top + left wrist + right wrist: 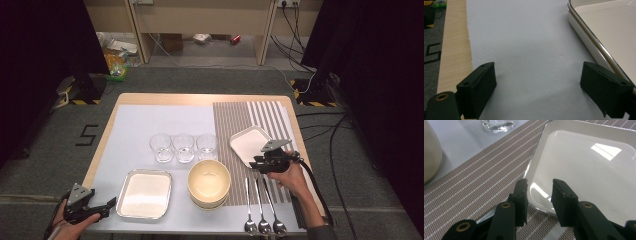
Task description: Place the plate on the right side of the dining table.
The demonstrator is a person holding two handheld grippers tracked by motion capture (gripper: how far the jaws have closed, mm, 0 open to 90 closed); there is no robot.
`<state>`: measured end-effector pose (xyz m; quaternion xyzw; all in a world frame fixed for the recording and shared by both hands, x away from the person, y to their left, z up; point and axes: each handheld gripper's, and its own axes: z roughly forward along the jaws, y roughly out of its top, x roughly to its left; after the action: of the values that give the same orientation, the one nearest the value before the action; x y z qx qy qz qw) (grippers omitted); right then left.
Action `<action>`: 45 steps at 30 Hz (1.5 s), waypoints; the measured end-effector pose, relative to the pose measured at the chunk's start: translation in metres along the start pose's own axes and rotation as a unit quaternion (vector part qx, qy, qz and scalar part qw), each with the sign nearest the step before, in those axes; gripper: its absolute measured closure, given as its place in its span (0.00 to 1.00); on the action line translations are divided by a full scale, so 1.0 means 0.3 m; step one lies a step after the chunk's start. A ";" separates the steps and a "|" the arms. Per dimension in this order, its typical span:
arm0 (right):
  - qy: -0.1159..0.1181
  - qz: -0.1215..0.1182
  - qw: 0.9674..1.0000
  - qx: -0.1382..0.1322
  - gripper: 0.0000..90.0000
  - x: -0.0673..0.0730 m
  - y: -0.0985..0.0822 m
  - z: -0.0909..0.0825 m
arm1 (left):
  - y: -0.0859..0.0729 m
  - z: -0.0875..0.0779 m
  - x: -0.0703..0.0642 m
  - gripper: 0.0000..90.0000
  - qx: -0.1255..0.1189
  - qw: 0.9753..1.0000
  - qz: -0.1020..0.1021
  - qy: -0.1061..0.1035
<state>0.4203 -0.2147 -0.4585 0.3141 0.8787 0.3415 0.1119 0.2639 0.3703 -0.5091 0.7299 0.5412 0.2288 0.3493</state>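
Note:
A white square plate lies on the striped placemat at the right. My right gripper is at its near corner. In the right gripper view the gripper has its jaws on either side of the plate's rim, with a gap between the pads and the rim, so it is open. My left gripper rests low at the table's front left. Its jaws stand wide open over the pale mat with nothing between them, beside the metal-rimmed white tray.
Three clear glasses stand in a row mid-table. Stacked cream bowls sit in front of them, next to the square tray. Three spoons lie at the front of the placemat. A cable trails off the table's right edge.

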 end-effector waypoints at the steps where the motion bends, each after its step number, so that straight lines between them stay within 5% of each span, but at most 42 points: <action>1: 0.001 -0.007 1.000 0.005 0.73 -0.005 -0.008 -0.004 | -0.001 0.001 -0.001 0.13 -0.002 1.000 0.000 0.001; 12: 0.019 -0.051 0.998 0.008 0.87 0.012 -0.022 0.014 | -0.001 0.001 0.000 0.13 -0.002 1.000 0.000 0.001; 25: -0.002 -0.079 0.997 0.016 0.95 0.073 0.024 0.079 | 0.001 0.002 -0.002 0.13 -0.002 1.000 -0.002 0.003; 31: 0.007 -0.055 0.998 0.003 0.93 0.088 0.036 0.102 | 0.001 0.002 -0.002 0.13 -0.002 1.000 -0.002 0.002; 36: 0.010 -0.041 0.999 0.000 0.82 0.069 0.035 0.069 | 0.000 0.002 -0.001 0.13 -0.002 1.000 -0.002 0.002; 45: 0.019 -0.043 0.999 0.012 0.76 0.034 -0.005 0.047 | 0.000 0.002 -0.002 0.13 -0.002 1.000 -0.002 0.002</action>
<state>0.4174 -0.2016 -0.4699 0.2709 0.8974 0.3319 0.1058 0.2642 0.3697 -0.5094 0.7276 0.5428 0.2311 0.3502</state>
